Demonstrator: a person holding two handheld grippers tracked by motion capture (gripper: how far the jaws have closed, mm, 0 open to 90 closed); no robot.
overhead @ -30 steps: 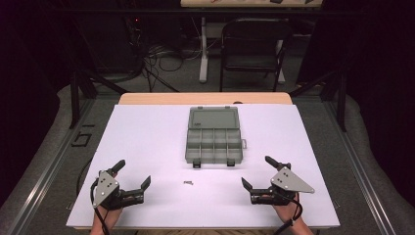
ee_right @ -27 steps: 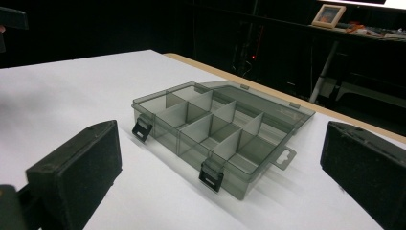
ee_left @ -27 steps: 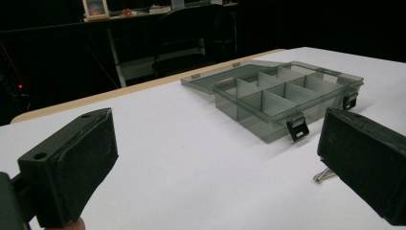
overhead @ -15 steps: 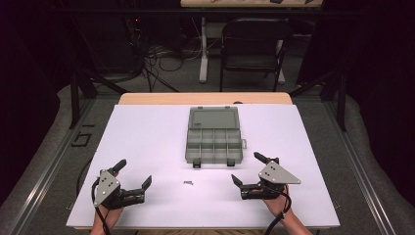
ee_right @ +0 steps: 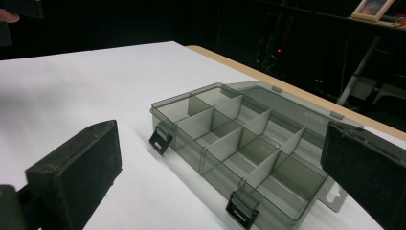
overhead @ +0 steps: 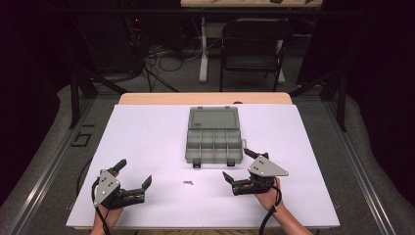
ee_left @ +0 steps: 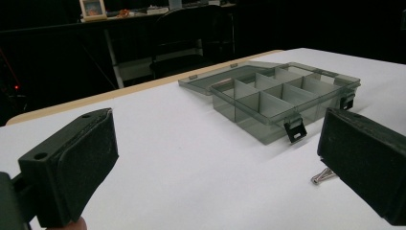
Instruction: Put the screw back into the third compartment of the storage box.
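Tongs on both sides stand released, jaws spread wide and gripping nothing. The left tongs (overhead: 133,173) hover over the counter (overhead: 147,132) near its front edge at about 7 o'clock, with bare white surface between their pads (ee_left: 88,165). The right tongs (overhead: 238,165) sit at about 5 o'clock, just off the front right corner of the organizer box (overhead: 214,138); their far jaw tip is close beside the box wall, though I cannot tell whether it touches.

Open room is plentiful: the counter's left half is bare from front edge to back, and a clear strip runs along the front between the two hands. The box lies at the counter's middle toward 12 o'clock, lid flat open behind it, latches (ee_right: 160,139) hanging at its front wall.

A small screw (overhead: 187,183) lies on the counter between the two tongs, at about 3 o'clock from the left pair and 9 o'clock from the right, just in front of the box and touching neither.
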